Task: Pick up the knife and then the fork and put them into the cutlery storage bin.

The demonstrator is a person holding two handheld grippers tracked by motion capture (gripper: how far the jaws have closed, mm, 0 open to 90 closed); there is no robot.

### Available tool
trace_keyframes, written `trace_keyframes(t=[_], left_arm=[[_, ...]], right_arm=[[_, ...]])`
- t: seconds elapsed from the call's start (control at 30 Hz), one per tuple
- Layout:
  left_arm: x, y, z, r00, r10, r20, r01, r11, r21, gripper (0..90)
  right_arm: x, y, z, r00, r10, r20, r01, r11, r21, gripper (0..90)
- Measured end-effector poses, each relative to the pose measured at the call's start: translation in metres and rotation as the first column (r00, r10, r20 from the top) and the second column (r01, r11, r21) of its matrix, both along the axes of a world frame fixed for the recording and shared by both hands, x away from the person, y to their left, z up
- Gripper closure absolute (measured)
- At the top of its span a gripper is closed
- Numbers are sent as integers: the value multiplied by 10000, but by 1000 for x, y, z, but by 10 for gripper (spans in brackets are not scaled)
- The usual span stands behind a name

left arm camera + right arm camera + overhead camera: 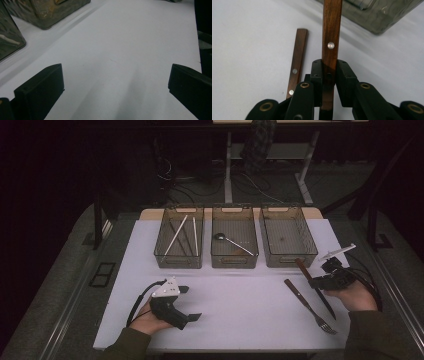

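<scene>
Left gripper (192, 302): jaws spread wide apart with nothing between them, held low near the table's front edge, left of middle.
Right gripper (329, 72): jaws clamped on a wooden handle, near the table's right edge.
Forearms: entering from the front edge.

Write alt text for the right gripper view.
The right gripper clamps the wooden handle of a knife, its fingers pressed on either side. A fork's wooden handle lies on the white table beside it, and a grey bin stands behind.

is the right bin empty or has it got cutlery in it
Empty: the right bin shows a bare mesh floor, while the knife and fork remain outside it.
</scene>
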State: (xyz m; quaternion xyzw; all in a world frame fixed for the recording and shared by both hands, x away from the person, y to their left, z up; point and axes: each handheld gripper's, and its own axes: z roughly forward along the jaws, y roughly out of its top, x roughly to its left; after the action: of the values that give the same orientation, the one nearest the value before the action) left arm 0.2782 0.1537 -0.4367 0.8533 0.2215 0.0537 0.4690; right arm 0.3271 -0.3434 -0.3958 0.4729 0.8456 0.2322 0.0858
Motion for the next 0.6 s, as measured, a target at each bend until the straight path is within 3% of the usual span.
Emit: trace_keyframes(t=[0.23,0.6], left_arm=[[0,0,0,10000,-8,-3,8,10000,-9,0],[0,0,0,10000,-59,-13,59,10000,-19,0]], right_arm=[[-3,-6,7,9975,-196,686,137,9963,853,763],[-8,-14,12,9853,-502,1634,190,9821,1873,763]])
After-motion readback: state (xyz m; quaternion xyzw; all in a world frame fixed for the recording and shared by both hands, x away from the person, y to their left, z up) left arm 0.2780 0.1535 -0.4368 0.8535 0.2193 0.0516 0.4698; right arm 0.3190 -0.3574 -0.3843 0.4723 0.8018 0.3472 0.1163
